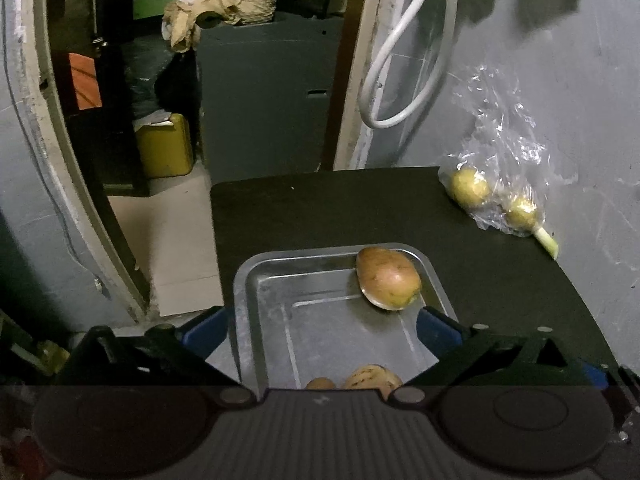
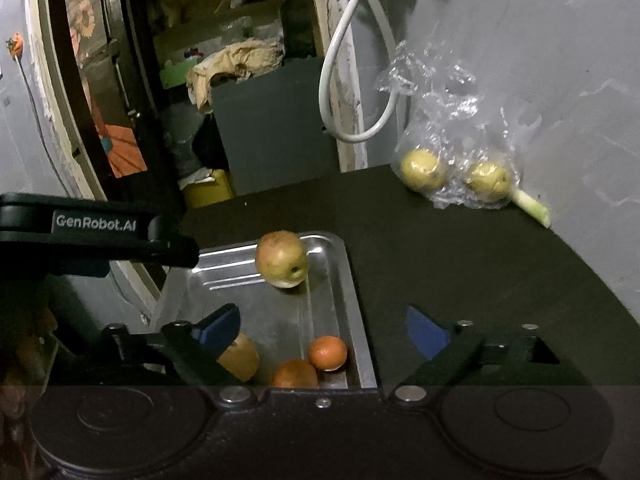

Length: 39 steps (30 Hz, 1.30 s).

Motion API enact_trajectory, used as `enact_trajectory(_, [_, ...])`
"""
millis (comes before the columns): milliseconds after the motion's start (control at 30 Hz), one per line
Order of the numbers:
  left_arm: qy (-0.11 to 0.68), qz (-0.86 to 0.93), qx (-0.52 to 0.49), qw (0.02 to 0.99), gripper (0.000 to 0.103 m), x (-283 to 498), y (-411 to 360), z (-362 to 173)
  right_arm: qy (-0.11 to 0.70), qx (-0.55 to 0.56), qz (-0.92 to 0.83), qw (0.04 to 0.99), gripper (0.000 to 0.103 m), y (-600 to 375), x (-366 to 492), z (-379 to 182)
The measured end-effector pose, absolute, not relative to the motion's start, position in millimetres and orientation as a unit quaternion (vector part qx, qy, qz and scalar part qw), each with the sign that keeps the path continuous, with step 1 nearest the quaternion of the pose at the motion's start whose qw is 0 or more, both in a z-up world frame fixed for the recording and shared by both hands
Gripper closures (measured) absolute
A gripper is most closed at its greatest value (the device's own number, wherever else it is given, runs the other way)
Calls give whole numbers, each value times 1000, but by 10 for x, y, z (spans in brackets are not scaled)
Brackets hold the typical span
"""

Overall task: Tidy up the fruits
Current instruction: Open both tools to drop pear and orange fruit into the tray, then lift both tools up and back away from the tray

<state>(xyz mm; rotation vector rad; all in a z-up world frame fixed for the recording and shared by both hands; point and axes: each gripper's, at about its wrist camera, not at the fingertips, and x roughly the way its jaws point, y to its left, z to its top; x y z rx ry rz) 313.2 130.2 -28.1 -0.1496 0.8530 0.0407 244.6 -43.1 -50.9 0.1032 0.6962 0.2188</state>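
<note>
1. The left tongs [image 1: 320, 324] stand wide open above the metal tray [image 1: 256, 276], their blue pads on either side of it, nothing between them.
2. The right tongs [image 2: 320, 332] are likewise spread wide and hold nothing; the left pad sits over the tray [image 2: 352, 280], the right pad over the bare black counter [image 2: 460, 260].
3. A reddish-yellow apple [image 1: 388, 278] lies in the tray's far right corner, touching the rim.
4. Seen from the right wrist camera, the same apple [image 2: 282, 259] rests at the far end of the tray.
5. Two oranges [image 2: 327, 353] lie touching each other at the tray's near end, beside the right wall; a tan fruit [image 2: 242, 356] lies to their left, partly hidden by the tongs' left finger.
6. A clear plastic bag [image 1: 500, 152] at the counter's far right edge, against the grey wall, contains two yellow-green fruits [image 1: 470, 188].
7. A pale green stalk [image 2: 532, 202] projects from beside the bag.
</note>
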Motion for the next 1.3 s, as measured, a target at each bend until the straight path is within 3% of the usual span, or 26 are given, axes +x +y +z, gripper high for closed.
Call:
enact_trajectory(333, [394,31,-91,914,1,2795,1371,-47,311,55,84,945,1,-522,2211,-224])
enact_trajectory(1300, [315,49,-138,938,0,1733,1529,364,248,-2,57,967,1,-644,1387,352])
